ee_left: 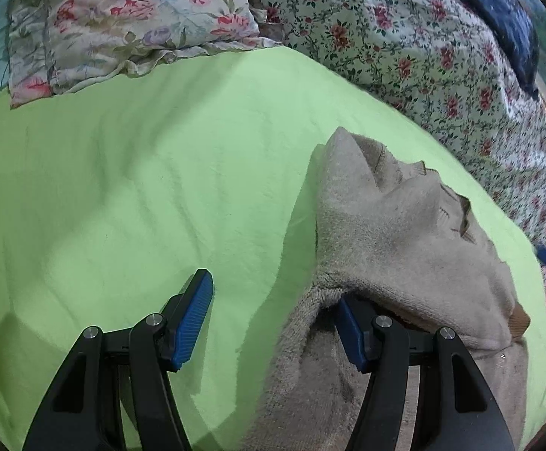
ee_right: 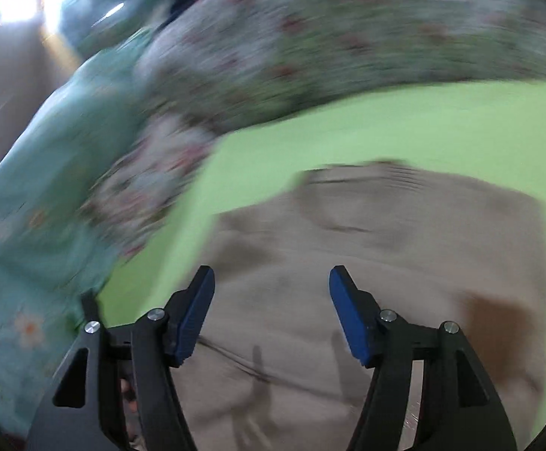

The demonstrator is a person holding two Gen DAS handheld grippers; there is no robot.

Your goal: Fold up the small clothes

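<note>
left gripper [ee_left: 273,315] spread, sweater [ee_left: 404,244] draped over one finger (unpinched) | right gripper [ee_right: 271,314] released above it | sweater's length runs ahead-right of left

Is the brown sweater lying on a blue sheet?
No, the beige-brown sweater lies on a bright green sheet, with flowered bedding beyond it.
</note>
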